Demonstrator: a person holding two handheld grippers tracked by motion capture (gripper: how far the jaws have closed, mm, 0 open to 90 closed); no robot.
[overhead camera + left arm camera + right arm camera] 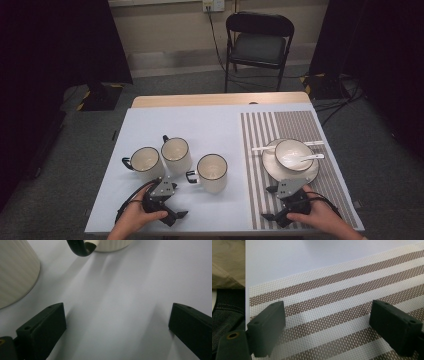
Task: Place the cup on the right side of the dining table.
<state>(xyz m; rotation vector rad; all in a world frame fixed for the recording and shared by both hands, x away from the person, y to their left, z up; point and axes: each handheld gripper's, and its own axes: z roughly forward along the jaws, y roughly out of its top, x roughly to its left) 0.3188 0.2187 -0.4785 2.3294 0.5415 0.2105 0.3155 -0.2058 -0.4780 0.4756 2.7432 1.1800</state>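
From the high view, left gripper (176,204) sits on the white table (210,125) just below three mugs (176,154); right gripper (272,203) rests on the striped placemat (300,125) by the plate (272,172). In the left gripper view the jaws gape wide, nothing held, with a mug handle (80,248) ahead. In the right gripper view they're wide apart too, empty over the stripes.

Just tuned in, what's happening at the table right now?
A person holds a gripper in each hand at the near edge of the table, both open and empty. The left gripper sits on the white cover just short of three cream mugs. The right gripper rests on the striped placemat, just short of a plate bearing a bowl with a white spoon in it. Nothing is being gripped yet.
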